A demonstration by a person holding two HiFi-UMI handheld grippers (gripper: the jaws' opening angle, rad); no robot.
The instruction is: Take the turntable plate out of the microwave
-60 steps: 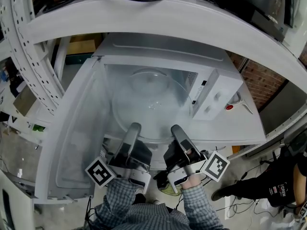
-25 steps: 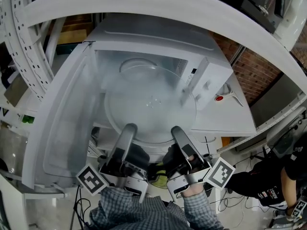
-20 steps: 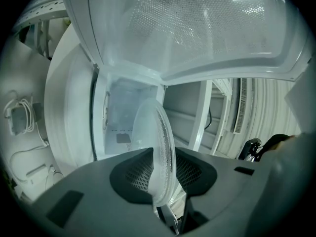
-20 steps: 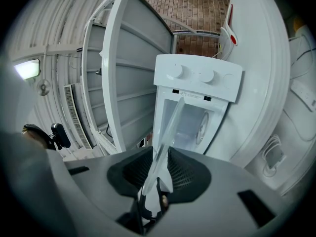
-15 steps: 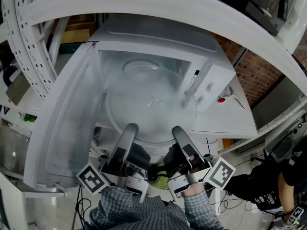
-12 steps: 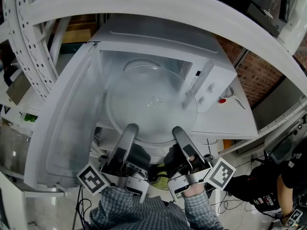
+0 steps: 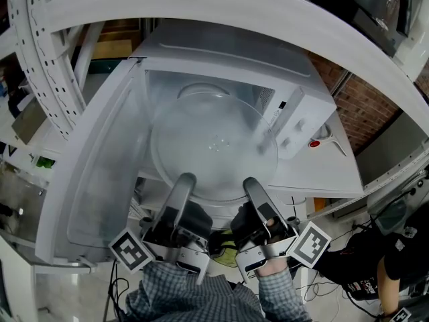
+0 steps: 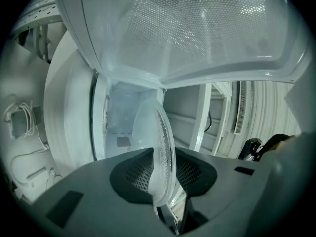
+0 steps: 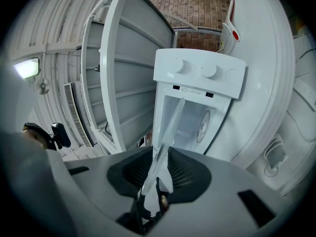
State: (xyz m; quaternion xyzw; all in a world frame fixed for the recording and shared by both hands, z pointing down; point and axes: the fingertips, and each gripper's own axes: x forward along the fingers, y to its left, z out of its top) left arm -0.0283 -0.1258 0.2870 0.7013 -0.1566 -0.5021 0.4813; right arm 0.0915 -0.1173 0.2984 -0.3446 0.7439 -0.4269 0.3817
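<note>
- Your left tool point(image 8: 160, 174) was clamped on the near rim of the plate point(image 7: 214, 143), with glass between both pads.
- Your right tool point(image 9: 159, 169) was clamped on the same rim, just beside the left. The plate ran edge-on between its jaws.
- The plate hung in front of the microwave point(image 7: 228, 56), carried only by the two tools. Its far edge lay toward the cavity point(image 7: 201, 89). The views did not settle whether that edge had cleared the opening.
- The door point(image 7: 100, 173) stood wide open on your left and the control panel point(image 7: 301, 123) sat close on your right. The plate's right edge passed near that panel.
- Judgement: the withdrawal looked well advanced, with clearing the opening and setting the plate down left to do.
- Recommendation: you should have drawn both tools back together, at one pace and one height. Uneven pull would have twisted the glass in the pads.
- Recommendation: you should have kept the plate centred between the door and the panel.
- Risk: both grips sat on one side of a wide, smooth, heavy disc, so the far edge would likely have wanted to sag. A firm clamp and a slow, level draw were called for.
- Risk: a knock on the cavity lip could have chipped the glass or broken the hold.
</note>
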